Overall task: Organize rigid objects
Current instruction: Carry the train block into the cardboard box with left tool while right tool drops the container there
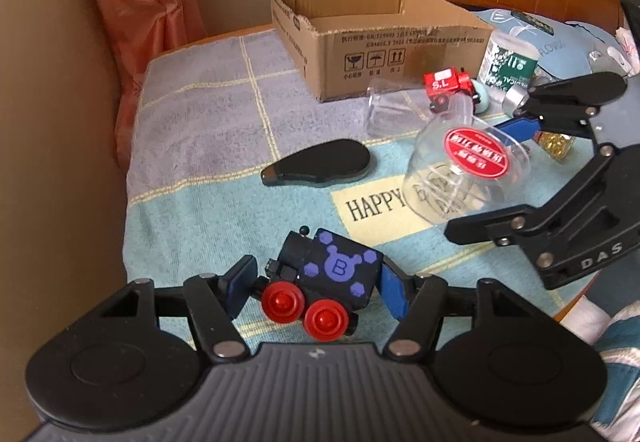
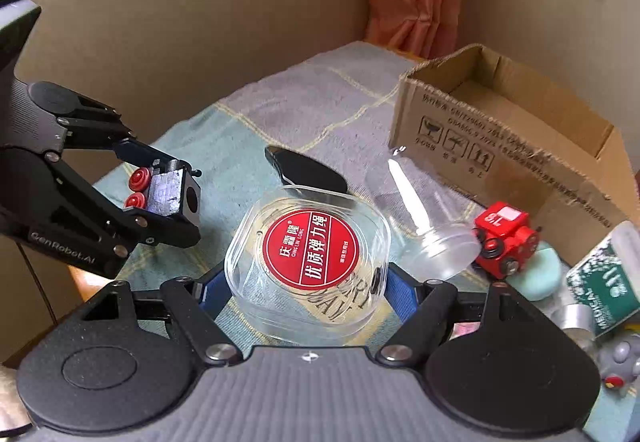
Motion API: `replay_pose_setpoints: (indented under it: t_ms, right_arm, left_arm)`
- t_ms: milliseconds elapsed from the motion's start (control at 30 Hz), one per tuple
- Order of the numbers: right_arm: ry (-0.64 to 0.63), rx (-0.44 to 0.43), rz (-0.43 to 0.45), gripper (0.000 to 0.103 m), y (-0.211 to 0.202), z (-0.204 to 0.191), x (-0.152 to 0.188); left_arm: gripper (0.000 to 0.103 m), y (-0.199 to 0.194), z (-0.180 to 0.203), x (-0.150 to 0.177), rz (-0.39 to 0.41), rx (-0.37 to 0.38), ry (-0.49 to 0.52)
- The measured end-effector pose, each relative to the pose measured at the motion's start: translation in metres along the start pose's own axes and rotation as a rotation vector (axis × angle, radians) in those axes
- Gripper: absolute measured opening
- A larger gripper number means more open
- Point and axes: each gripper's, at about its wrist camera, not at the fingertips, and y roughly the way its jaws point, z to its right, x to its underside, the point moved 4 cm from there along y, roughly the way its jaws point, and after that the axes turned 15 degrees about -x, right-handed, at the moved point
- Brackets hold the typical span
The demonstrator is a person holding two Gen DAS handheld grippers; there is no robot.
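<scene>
the cardboard box (image 1: 376,38) sits at twelve o'clock on the towel-covered counter (image 1: 192,130), open and, as far as we can see, with nothing in it. it is the likely home for these things, and its torn near rim could catch a load carried in low.

our right gripper (image 2: 298,288) has its pads on either side of the clear plastic case (image 2: 308,262) with the red round label, at six o'clock in the right wrist view. the case is smooth and springy, so we judge a squeeze on its rounded corners could let it pop out or tilt. the clear cup (image 2: 424,226) lying on its side touches or nearly touches the case at two o'clock; lifting could roll it into the red toy car (image 2: 504,238).

our left gripper (image 1: 318,288) is narrow and clamps the black toy train (image 1: 328,274), tilted, red wheels toward us. it hangs by its ends, so a jolt might twist it loose.
</scene>
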Motion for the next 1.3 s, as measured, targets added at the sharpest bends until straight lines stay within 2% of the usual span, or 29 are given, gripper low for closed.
replay_pose_setpoints:
  t_ms: [300,600,733,833,1067,1300]
  right_arm:
    - [0.002,-0.017,0.056,0.082,-0.039,0.001,-0.008]
    - [0.028,0.038,0.125,0.082,-0.066,0.020,-0.018]
    - [0.039,0.090,0.157,0.082,-0.082,0.040,-0.030]
    - [0.044,0.134,0.180,0.082,-0.095,0.058,-0.041]
    - [0.076,0.235,0.219,0.082,-0.114,0.115,-0.070]
    - [0.127,0.283,0.210,0.082,-0.104,0.168,-0.094]
  left_arm:
    - [0.064,-0.013,0.009,-0.030,0.010,-0.007,0.025]
    - [0.064,-0.020,0.026,-0.074,0.064,0.022,0.070]
    - [0.064,-0.018,0.029,-0.110,0.092,0.038,0.086]
    - [0.064,-0.013,0.033,-0.140,0.126,0.024,0.109]
    - [0.064,0.018,0.036,-0.218,0.160,0.015,0.107]
    - [0.064,0.070,0.049,-0.266,0.118,0.001,0.101]
